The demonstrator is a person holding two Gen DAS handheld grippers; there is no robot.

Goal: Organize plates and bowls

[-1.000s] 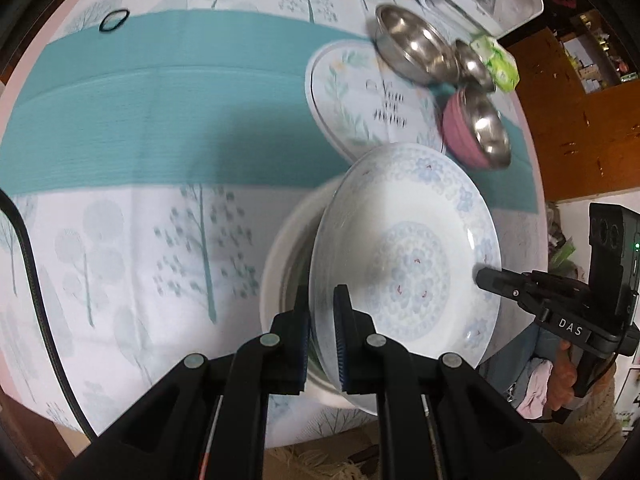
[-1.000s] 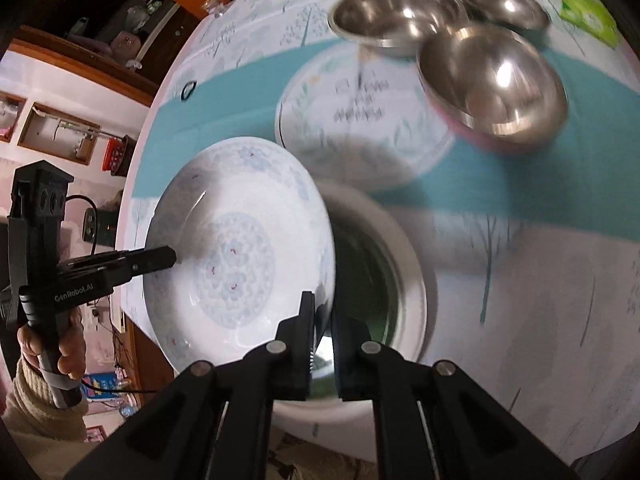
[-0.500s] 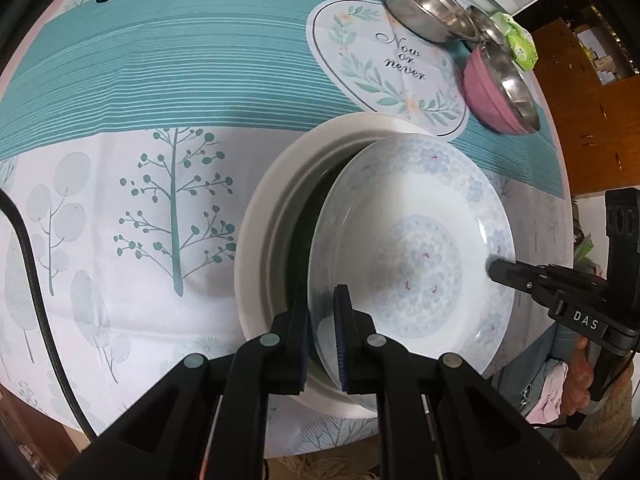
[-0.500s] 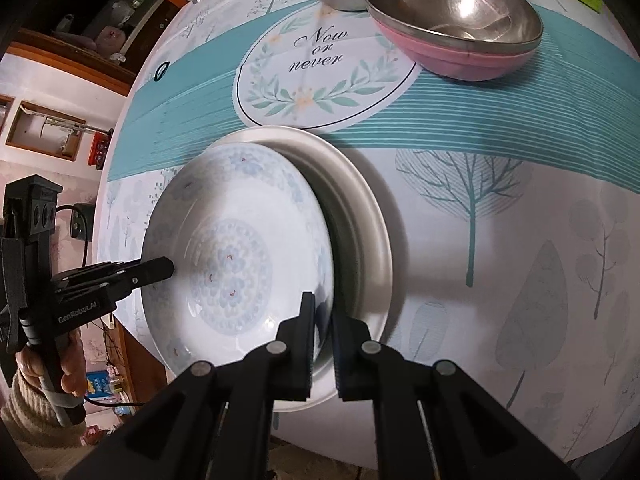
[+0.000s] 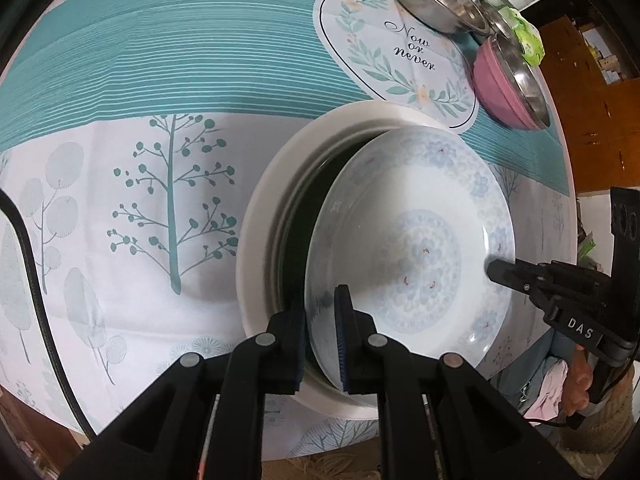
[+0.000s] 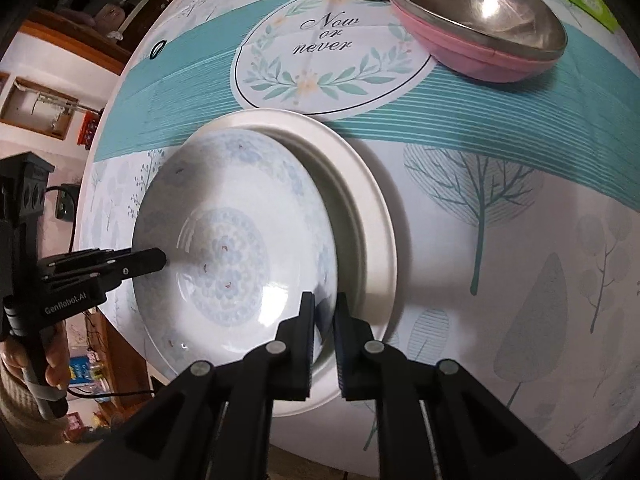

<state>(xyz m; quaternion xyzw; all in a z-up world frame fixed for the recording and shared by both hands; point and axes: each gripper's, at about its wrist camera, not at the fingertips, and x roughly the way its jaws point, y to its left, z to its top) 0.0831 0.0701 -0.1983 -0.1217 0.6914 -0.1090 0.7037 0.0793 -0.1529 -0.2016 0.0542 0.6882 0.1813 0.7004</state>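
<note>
Left wrist view showed the left gripper (image 5: 322, 328) clamped on the flowered plate's (image 5: 412, 240) rim. The right gripper (image 6: 322, 328) pinched the other side, over a white plate (image 6: 372, 216).

"Now or never" in script inside round leaf-wreath print (image 5: 404, 46) on tablecloth over counter. "DAS" in white on right claw (image 5: 496, 270) body, left wrist view. "GenRobot.AI" on left claw (image 6: 158, 258) body, right wrist view.
</note>
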